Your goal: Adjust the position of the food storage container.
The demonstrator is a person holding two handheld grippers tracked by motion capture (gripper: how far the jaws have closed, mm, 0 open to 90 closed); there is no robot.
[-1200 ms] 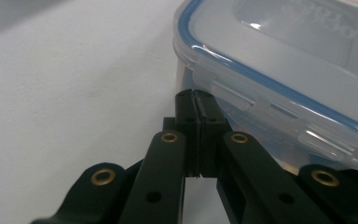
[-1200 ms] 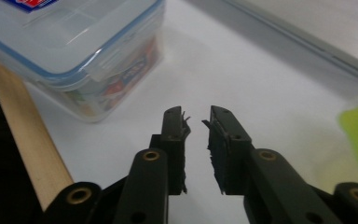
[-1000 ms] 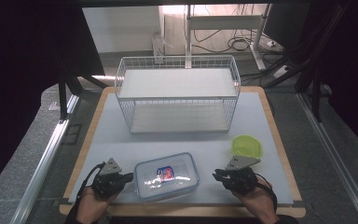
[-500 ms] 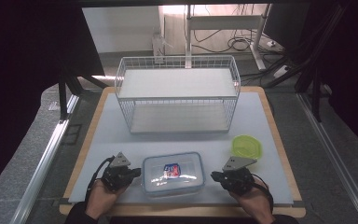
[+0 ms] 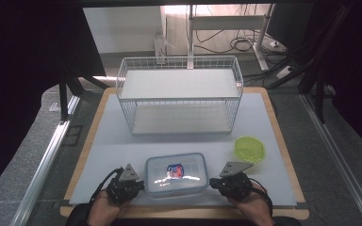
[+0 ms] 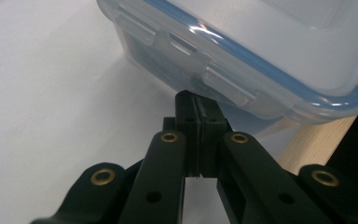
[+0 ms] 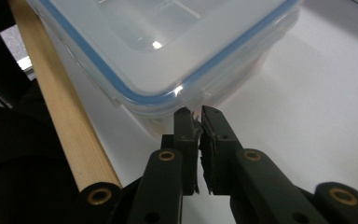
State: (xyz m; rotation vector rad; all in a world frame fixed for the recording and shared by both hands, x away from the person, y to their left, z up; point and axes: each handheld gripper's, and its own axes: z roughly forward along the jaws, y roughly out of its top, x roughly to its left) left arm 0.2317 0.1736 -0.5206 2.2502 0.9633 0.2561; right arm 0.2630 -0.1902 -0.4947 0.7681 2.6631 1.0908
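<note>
I have both tongs, left (image 5: pixel 139 185) and right (image 5: pixel 215 183), pinched shut at the ends of the lidded container (image 5: pixel 176 173) resting at the bench's (image 5: pixel 122 150) near edge, gripping nothing, lid still on.

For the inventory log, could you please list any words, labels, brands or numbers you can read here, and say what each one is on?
Red and blue label seen through the lid of the plastic box: too small and blurred to read.
Green lid, wire basket, left gripper and right gripper: no text visible.
</note>
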